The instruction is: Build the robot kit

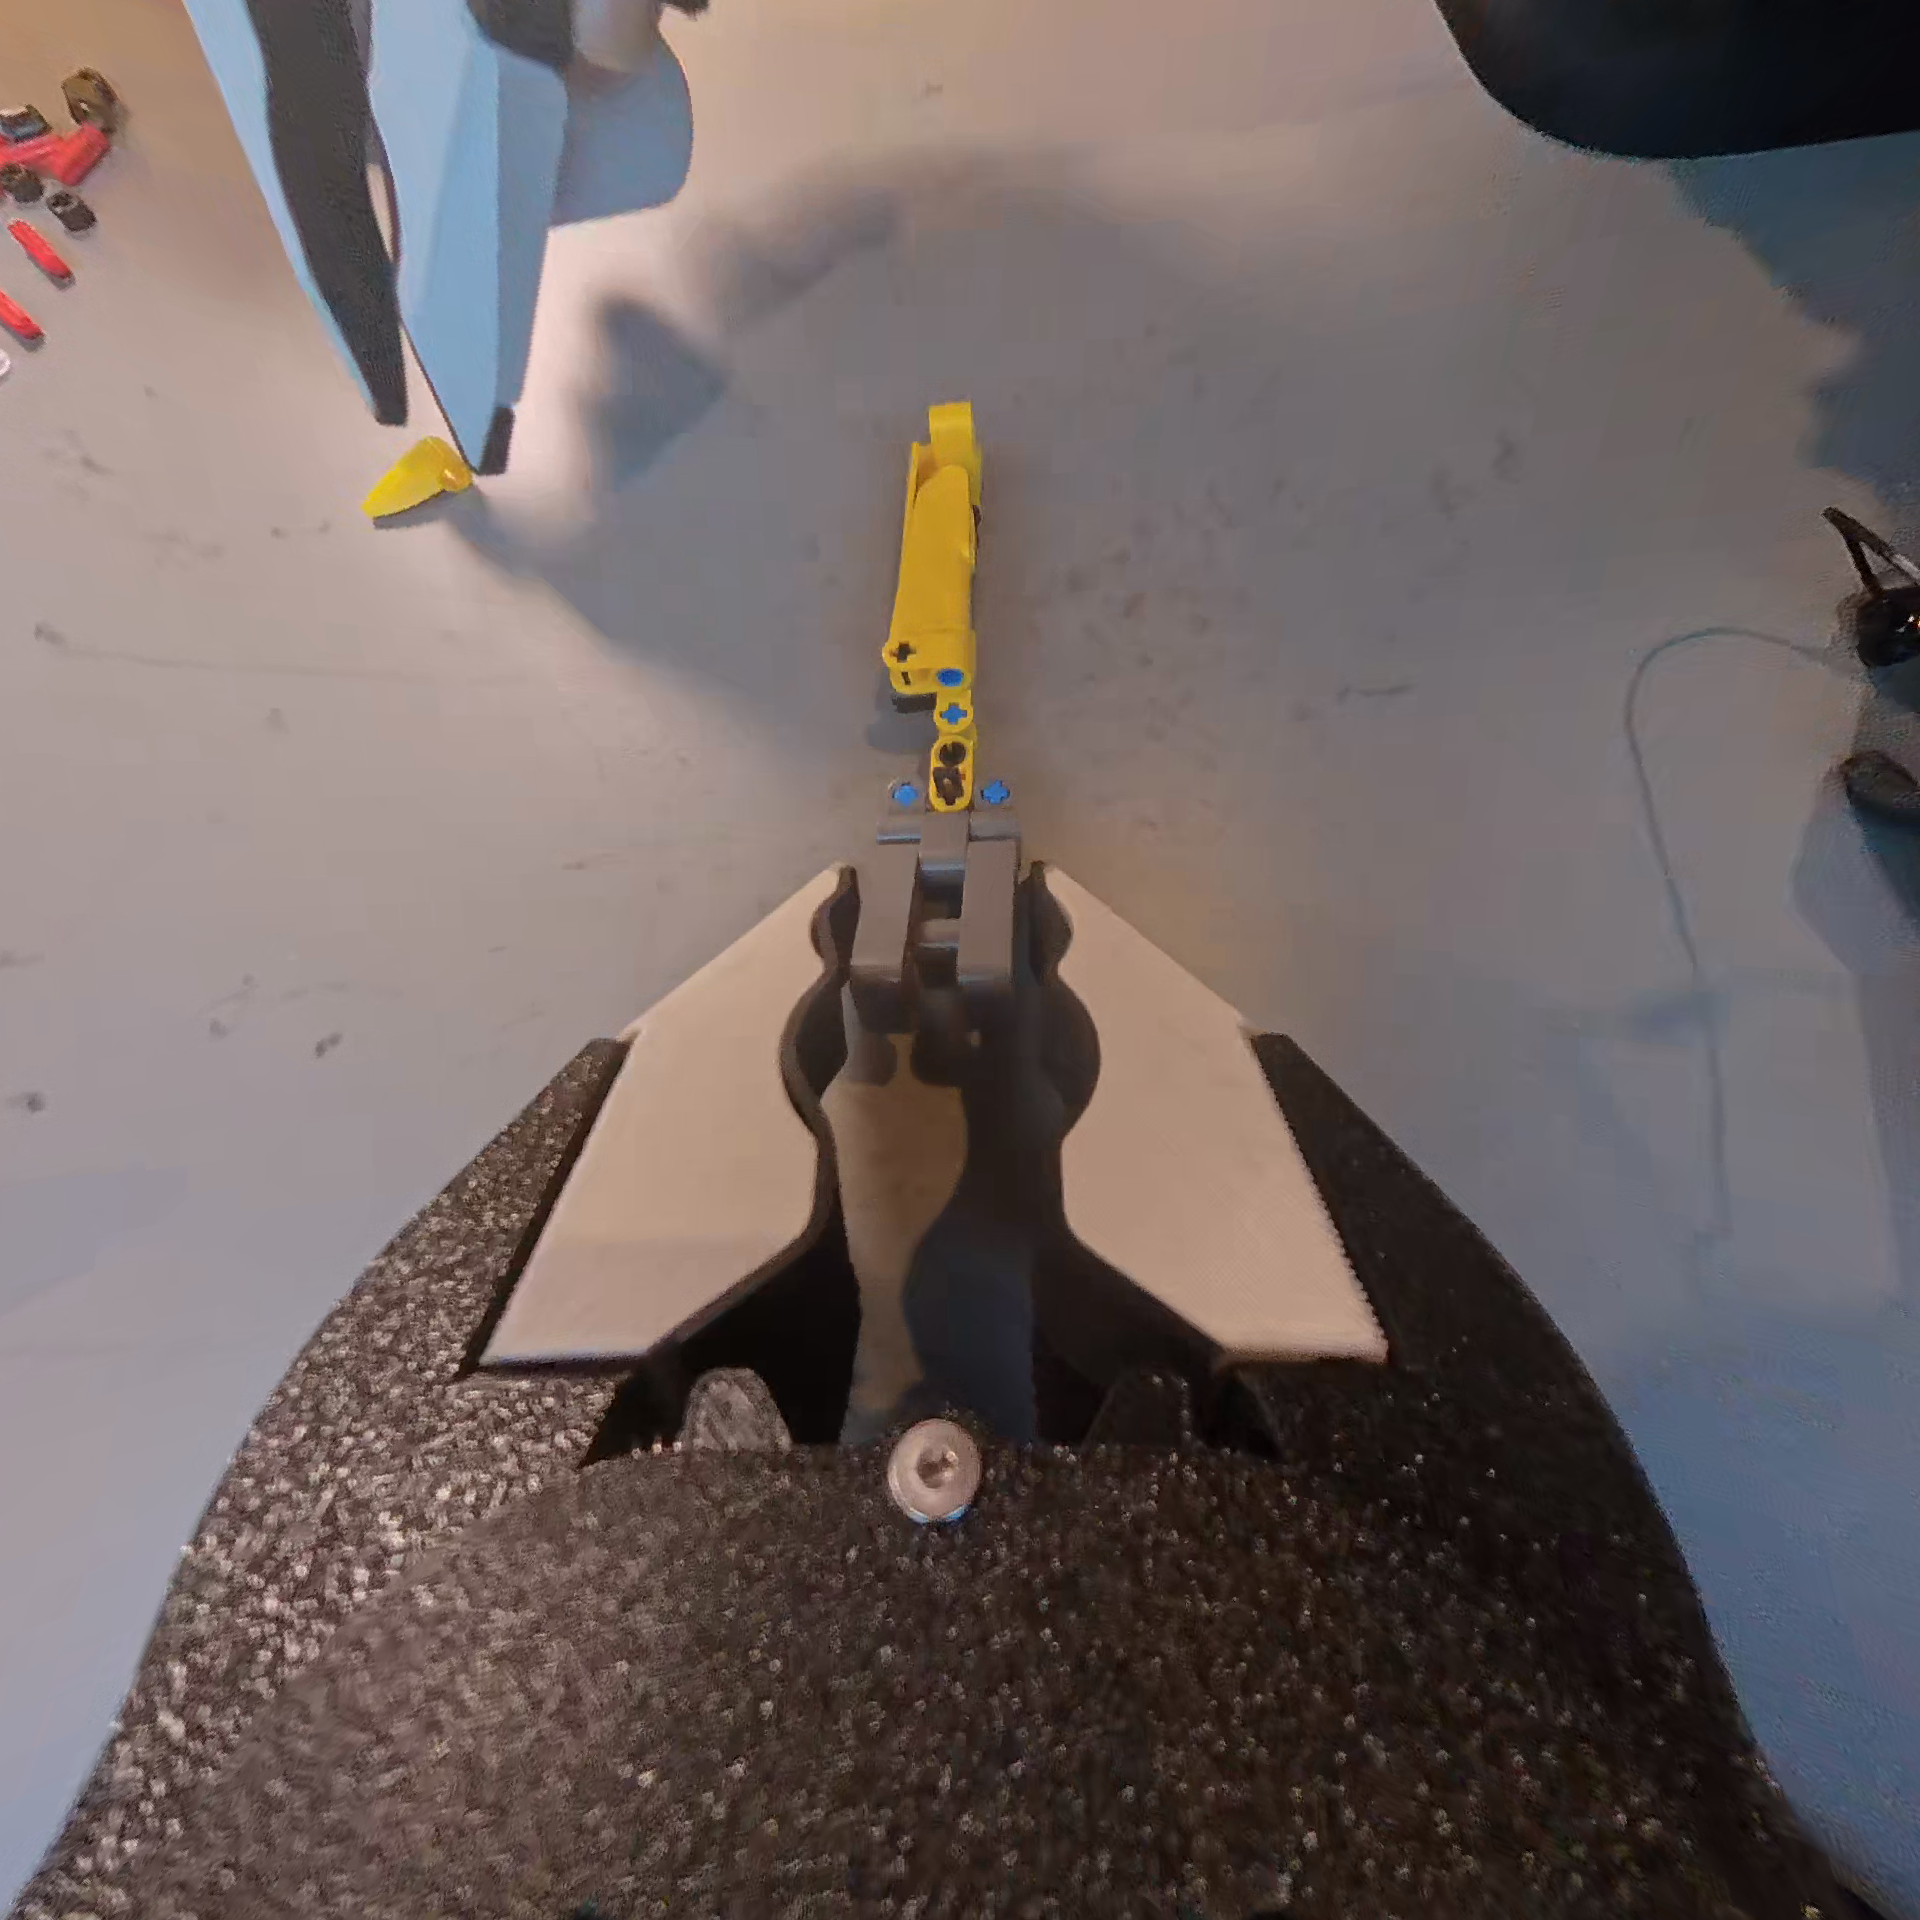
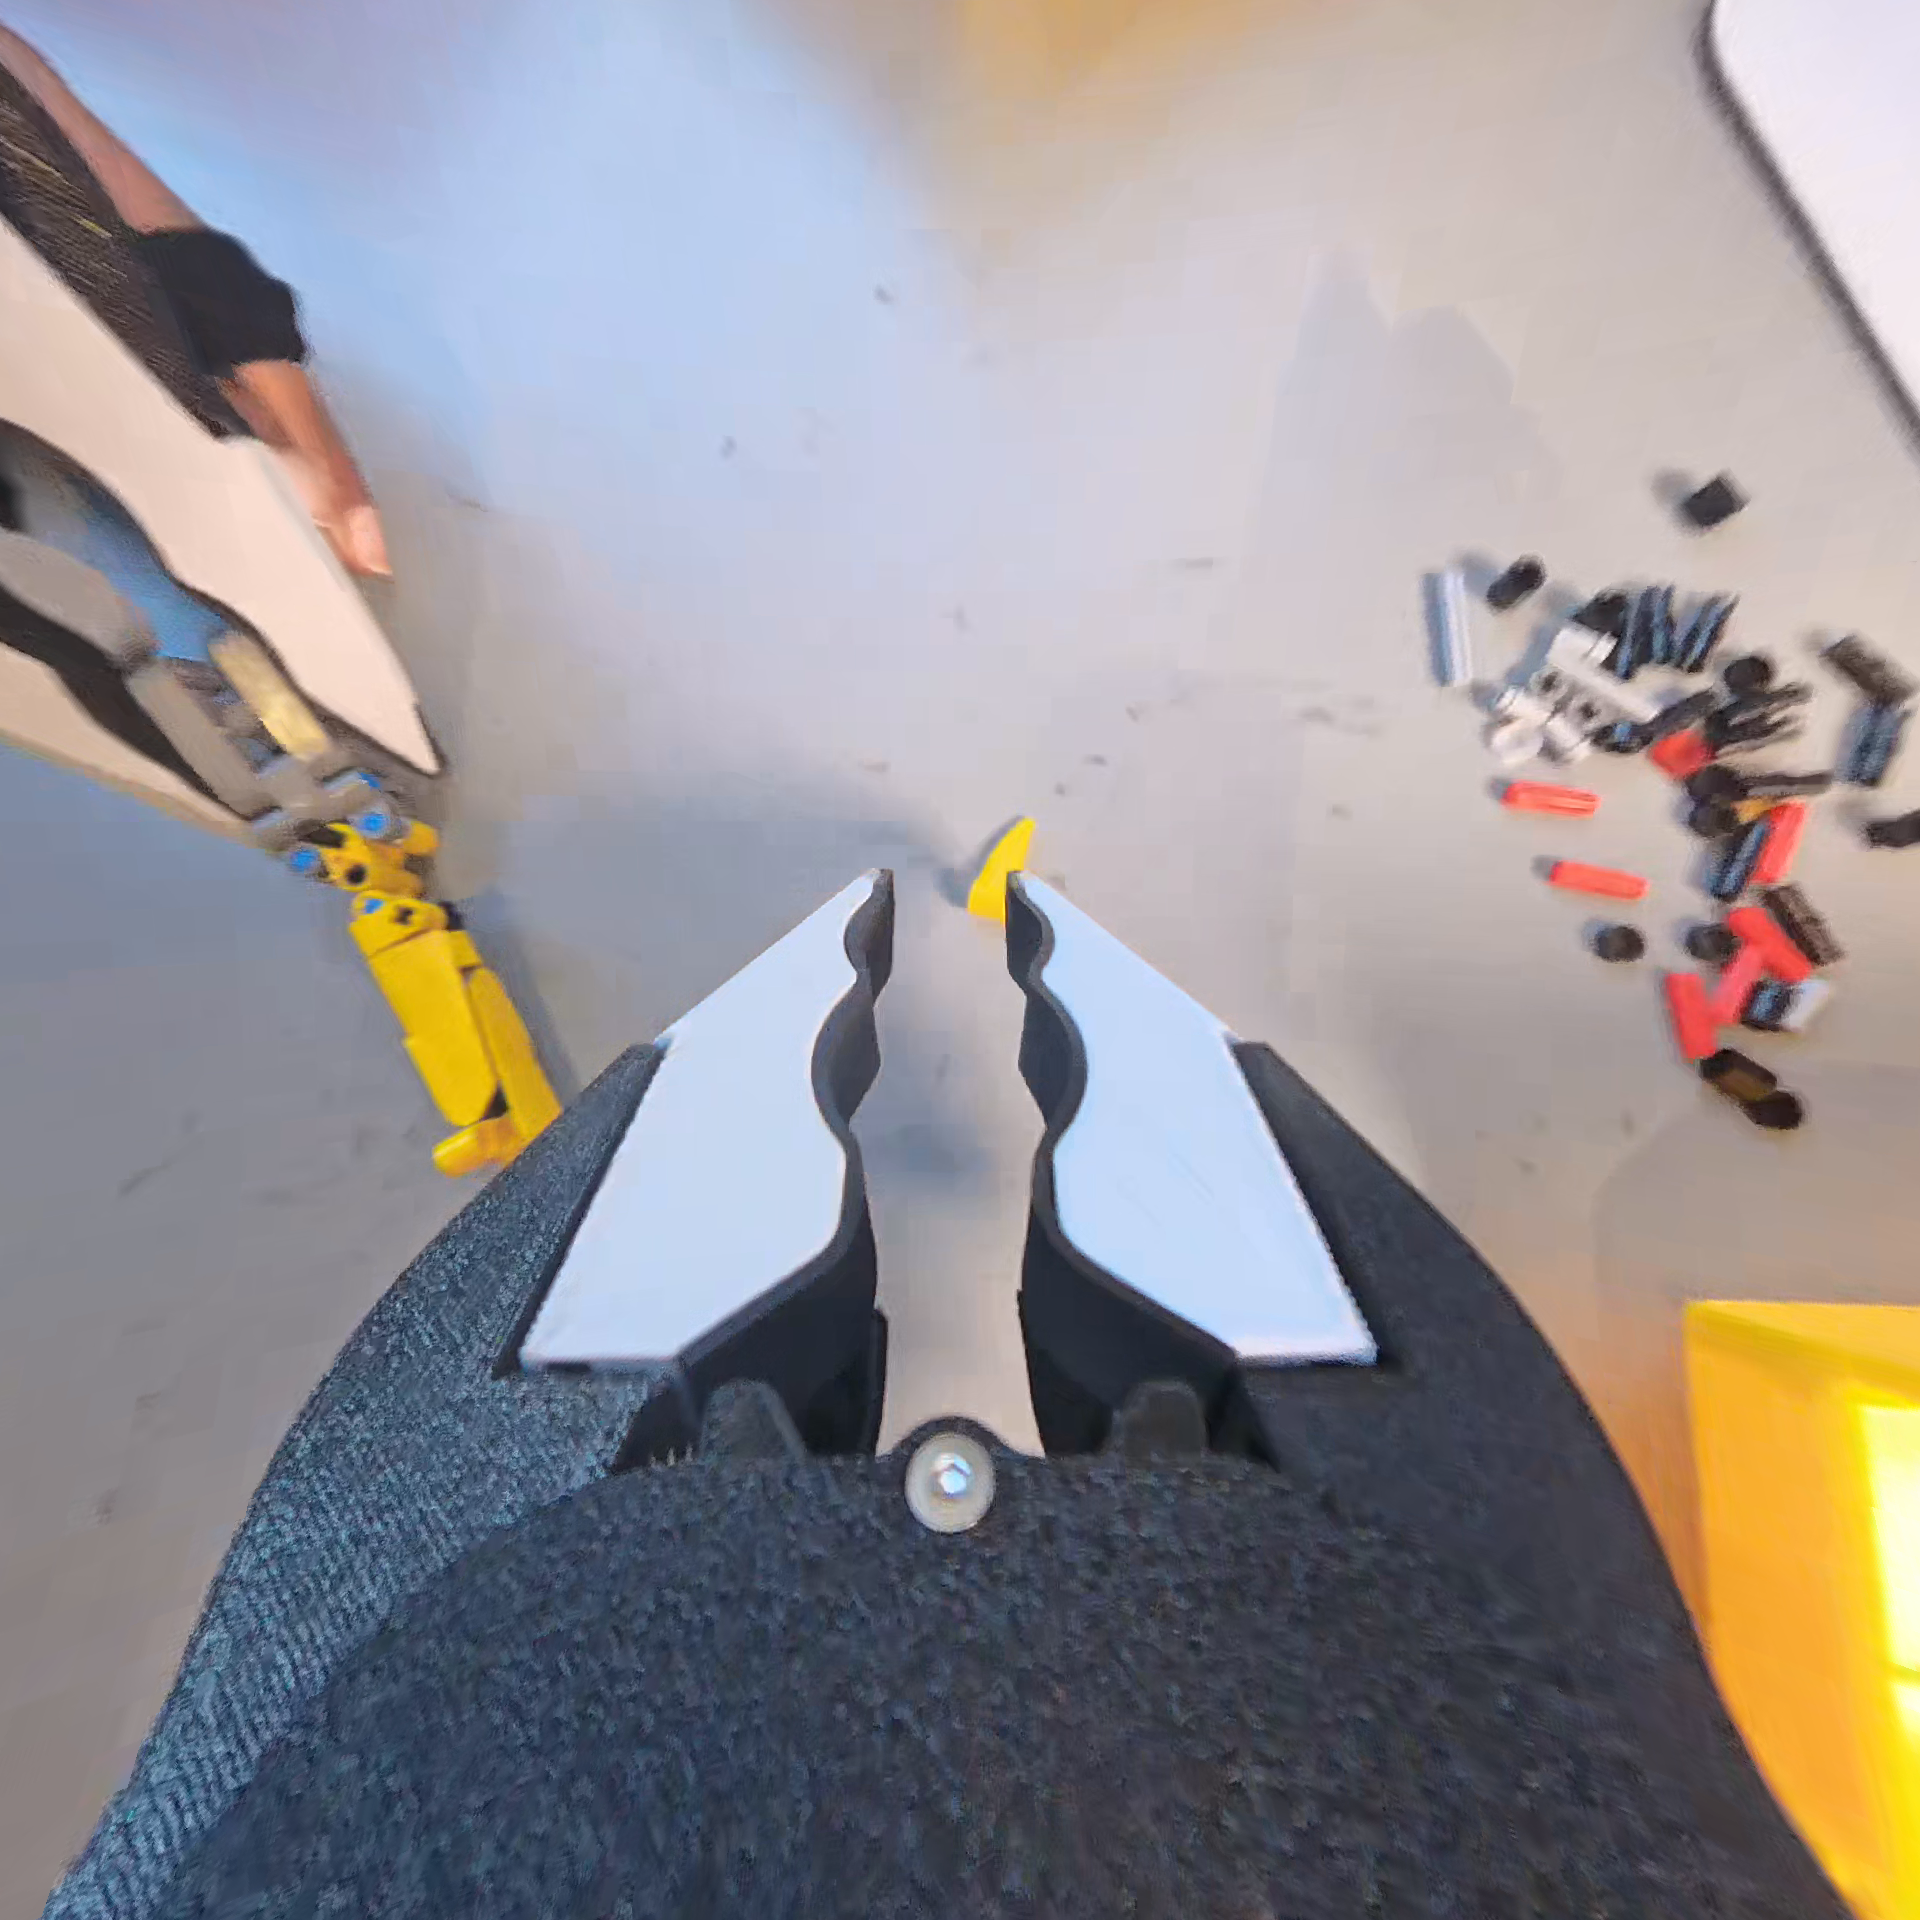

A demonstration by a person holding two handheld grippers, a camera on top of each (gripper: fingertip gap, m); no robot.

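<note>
My left tool [image 1: 940, 883] is clamped on the grey end of a grey-and-yellow brick assembly [image 1: 935, 582], its yellow arm pointing away, low above the tabletop [image 1: 1351, 623]. My right tool [image 2: 948, 894] stands apart, tips just beside a small yellow wedge piece [image 2: 1003, 868]. Farther off lies a scatter of red and black parts [image 2: 1714, 810].
</note>
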